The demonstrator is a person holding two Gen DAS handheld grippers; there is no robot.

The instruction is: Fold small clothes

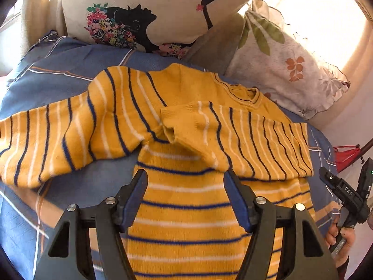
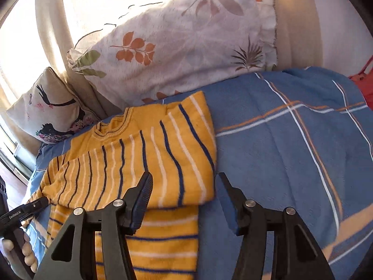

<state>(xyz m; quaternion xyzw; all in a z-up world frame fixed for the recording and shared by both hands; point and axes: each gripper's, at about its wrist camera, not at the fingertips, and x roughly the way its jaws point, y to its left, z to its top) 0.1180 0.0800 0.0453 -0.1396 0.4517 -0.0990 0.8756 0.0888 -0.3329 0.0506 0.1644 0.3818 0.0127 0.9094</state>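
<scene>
A yellow sweater (image 1: 186,210) with navy and white stripes lies on a blue plaid bedspread (image 1: 58,70). Its right sleeve (image 1: 244,140) is folded across the chest. Its left sleeve (image 1: 58,135) is spread out to the left. My left gripper (image 1: 185,177) is open and empty, just above the sweater's body below the folded sleeve. In the right wrist view the sweater (image 2: 144,158) lies left of centre. My right gripper (image 2: 184,182) is open and empty over the sweater's right edge. The right gripper also shows in the left wrist view (image 1: 345,191), and the left gripper's fingertips (image 2: 39,203) at the left of the right wrist view.
A cushion with a black figure print (image 1: 151,11) and a leaf-print pillow (image 1: 284,70) lean at the head of the bed. The leaf pillow (image 2: 181,46) is behind the sweater. Bare bedspread (image 2: 291,151) extends right. A red object (image 2: 363,86) is at the far right.
</scene>
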